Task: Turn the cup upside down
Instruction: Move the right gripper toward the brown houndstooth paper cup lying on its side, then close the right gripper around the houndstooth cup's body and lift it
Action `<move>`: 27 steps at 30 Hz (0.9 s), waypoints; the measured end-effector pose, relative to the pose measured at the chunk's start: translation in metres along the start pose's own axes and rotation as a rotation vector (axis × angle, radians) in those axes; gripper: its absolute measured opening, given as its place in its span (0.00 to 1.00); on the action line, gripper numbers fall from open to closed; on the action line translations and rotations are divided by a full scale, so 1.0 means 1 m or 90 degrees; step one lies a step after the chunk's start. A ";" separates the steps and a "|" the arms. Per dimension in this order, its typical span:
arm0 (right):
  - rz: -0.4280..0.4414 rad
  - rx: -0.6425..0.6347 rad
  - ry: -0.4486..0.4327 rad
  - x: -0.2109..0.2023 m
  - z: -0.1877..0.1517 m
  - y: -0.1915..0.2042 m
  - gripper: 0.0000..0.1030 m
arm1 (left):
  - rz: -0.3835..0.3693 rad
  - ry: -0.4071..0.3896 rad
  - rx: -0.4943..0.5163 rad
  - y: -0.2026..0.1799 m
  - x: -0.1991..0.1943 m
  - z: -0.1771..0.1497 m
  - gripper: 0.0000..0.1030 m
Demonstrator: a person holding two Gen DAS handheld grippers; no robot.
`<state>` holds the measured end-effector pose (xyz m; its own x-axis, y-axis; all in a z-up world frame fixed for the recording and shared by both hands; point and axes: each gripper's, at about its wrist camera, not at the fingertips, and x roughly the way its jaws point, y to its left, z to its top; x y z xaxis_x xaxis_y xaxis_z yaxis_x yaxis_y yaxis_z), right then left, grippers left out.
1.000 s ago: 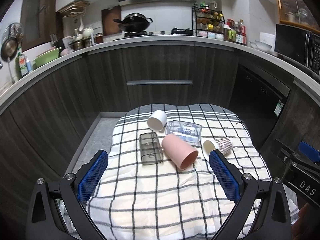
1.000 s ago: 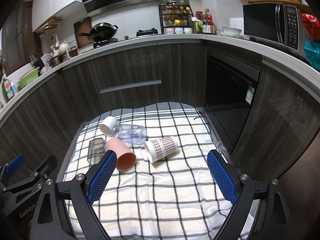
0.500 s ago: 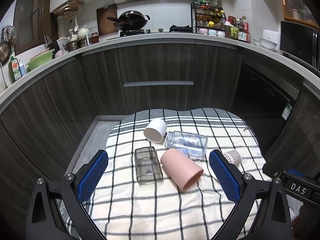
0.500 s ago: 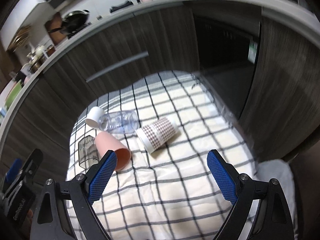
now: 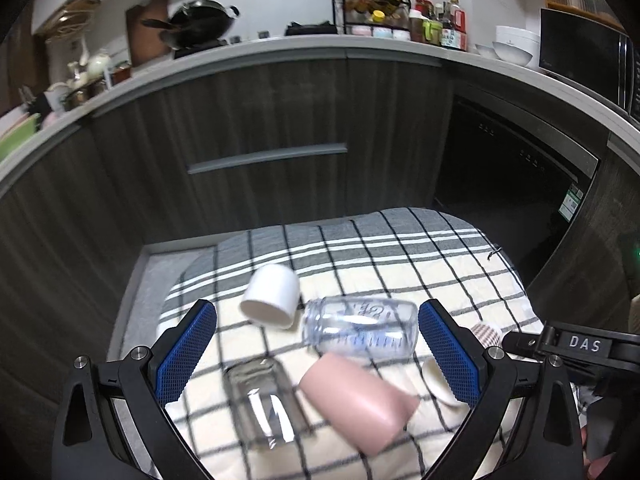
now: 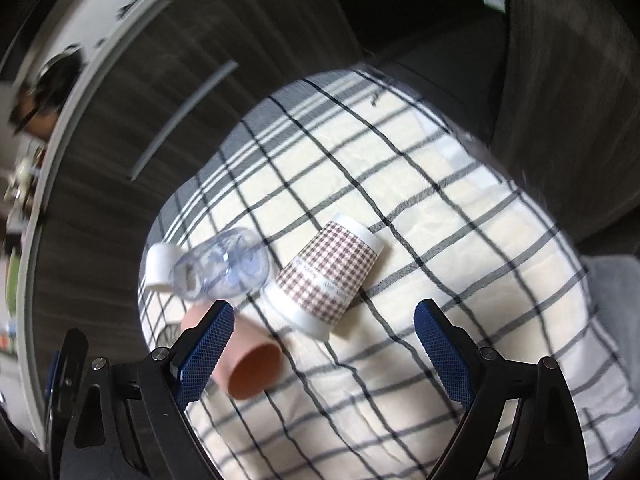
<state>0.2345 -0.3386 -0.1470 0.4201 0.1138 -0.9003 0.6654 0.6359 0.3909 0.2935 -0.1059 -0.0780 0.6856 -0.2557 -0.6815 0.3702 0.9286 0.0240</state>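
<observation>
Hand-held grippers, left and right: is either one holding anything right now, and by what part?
Nothing is held. The left hand-held gripper and right hand-held gripper are both open above the checked cloth, clear of the houndstooth cup.

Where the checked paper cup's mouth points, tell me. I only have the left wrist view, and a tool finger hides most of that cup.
Observer: The checked paper cup lies on its side, with its wide mouth toward the pink cup.
Operator: Report the right tool.
Observer: The right tool is open and empty. The checked cup lies just beyond its fingertips.
Operator: Now the pink cup's mouth.
Observer: It faces the right wrist camera, and nothing shows inside.
</observation>
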 end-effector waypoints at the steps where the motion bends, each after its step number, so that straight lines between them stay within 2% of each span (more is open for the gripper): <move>1: -0.001 0.018 0.014 0.007 0.003 -0.001 0.89 | -0.011 0.005 0.000 0.001 0.008 0.003 1.00; 9: -0.016 0.140 0.101 0.056 0.016 -0.010 0.89 | -0.061 0.033 -0.003 0.012 0.062 0.023 1.00; 18: -0.043 0.172 0.116 0.084 0.023 -0.003 0.87 | -0.102 0.056 -0.028 0.031 0.097 0.022 1.00; 20: -0.049 0.188 0.128 0.094 0.023 -0.005 0.75 | -0.103 0.060 -0.033 0.034 0.103 0.020 1.00; 22: -0.050 0.193 0.135 0.101 0.023 -0.005 0.69 | -0.104 0.067 -0.036 0.035 0.108 0.019 1.00; 27: -0.054 0.184 0.122 0.100 0.023 -0.001 0.66 | -0.105 0.070 -0.032 0.036 0.107 0.017 1.00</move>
<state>0.2899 -0.3454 -0.2330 0.2506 0.2276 -0.9410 0.8514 0.4109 0.3261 0.3906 -0.1040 -0.1375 0.5442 -0.3771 -0.7494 0.4380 0.8896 -0.1296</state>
